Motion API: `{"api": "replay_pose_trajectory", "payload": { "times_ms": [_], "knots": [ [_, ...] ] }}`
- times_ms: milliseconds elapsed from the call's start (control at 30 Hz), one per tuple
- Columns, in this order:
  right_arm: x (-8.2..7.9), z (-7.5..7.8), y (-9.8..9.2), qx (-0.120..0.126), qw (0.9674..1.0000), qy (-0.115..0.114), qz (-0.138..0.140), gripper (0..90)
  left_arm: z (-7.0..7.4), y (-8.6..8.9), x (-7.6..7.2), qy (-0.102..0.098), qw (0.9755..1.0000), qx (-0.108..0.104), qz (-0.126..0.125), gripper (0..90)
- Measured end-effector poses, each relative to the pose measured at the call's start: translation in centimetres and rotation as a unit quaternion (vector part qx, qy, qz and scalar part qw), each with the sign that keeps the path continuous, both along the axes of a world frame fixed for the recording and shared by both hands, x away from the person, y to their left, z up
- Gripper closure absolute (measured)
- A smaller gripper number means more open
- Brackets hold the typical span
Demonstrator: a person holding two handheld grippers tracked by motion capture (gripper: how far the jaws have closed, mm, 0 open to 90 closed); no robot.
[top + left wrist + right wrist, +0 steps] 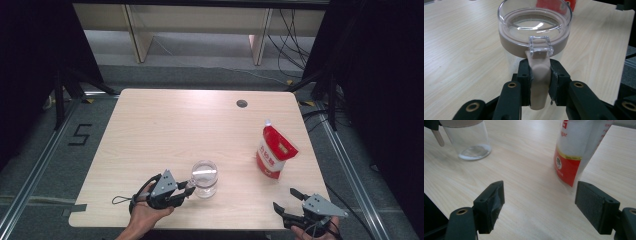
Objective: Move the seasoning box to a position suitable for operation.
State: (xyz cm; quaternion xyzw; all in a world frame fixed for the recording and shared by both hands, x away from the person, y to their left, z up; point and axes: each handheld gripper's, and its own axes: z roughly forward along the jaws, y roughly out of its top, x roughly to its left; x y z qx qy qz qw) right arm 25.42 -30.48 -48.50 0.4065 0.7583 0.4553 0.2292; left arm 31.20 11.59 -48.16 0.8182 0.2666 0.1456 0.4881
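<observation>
At the near edge of the desk (150,130), the right gripper (289,200) sits low at the right corner, held in the person's right hand (312,231). Its fingers (489,205) stand wide apart and released, with bare desk between them. In the right gripper view, the red and white pouch (579,147) stands upright beyond the gap, well clear of both fingers.

A little farther in and to the left, the left hand (145,216) holds the left gripper (190,189), which points to the right at the clear jar (205,178). The jar stands upright on the desk near the front edge, about midway across. In the left gripper view, a beige latch tab (539,80) hangs down the jar's near side from a clear square clasp (540,45) on the lid. The two fingers (524,80) are clenched on this tab, one pad pressed against each side, and the tab's rounded end shows below them. The jar's body sits just behind the fingers, not between them. A beige seal ring (510,45) runs around the jar below the transparent lid (534,15).

Farther back and to the right, the pouch (274,151) stands tilted with its white spout up, well apart from the jar. Near the far edge lies a dark round cable hole (242,103).
</observation>
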Motion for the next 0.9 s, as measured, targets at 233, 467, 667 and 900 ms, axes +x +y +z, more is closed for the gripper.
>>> {"api": "replay_pose_trajectory", "payload": {
  "times_ms": [233,467,667,900],
  "knots": [
    [0.0,0.0,0.0,-0.002,1.0000,-0.004,0.002,24.3,0.0,-1.0,0.0,0.002,0.9995,-0.001,-0.031,72.6],
    [0.2,0.0,0.0,-0.009,0.9998,-0.011,0.014,24.4,0.0,-1.4,0.6,-0.004,0.9981,0.000,-0.062,72.5],
    [-0.1,0.0,0.2,0.000,0.9999,0.007,0.008,24.4,0.1,-1.6,1.1,-0.005,0.9966,0.003,-0.083,72.5],
    [0.0,0.0,0.2,0.000,1.0000,0.005,0.008,24.5,0.0,-1.5,1.6,-0.016,0.9969,0.008,-0.076,72.1]
  ]
}}
